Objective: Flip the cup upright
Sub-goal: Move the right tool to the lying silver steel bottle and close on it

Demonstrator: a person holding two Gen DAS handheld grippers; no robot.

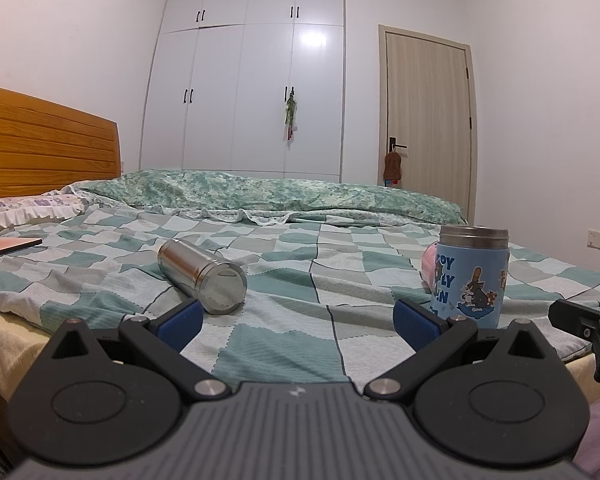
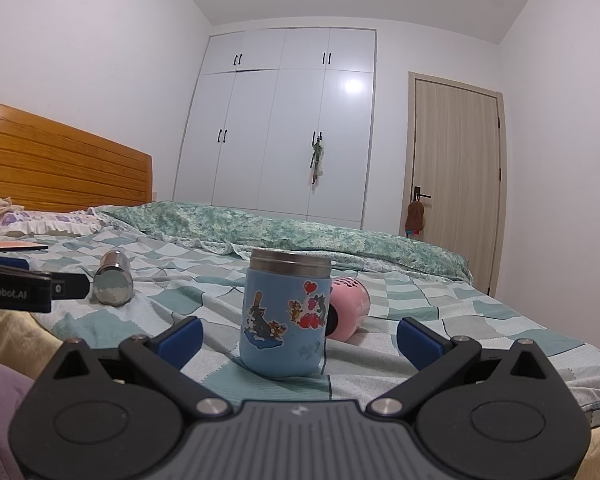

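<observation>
Both grippers, left gripper point(image 1: 298, 318) and right gripper point(image 2: 300, 338), are hanging wide open, empty; steel cup point(image 1: 202, 276) is lying on soft bed point(image 1: 292, 280), likely rolling if nudged.

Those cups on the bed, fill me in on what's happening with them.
Nobody holds a cup yet. The left gripper and right gripper both hover open over the checkered bedspread. The blue cartoon cup stands upright. The steel cup and a pink cup lie on their sides, still to be flipped.
</observation>
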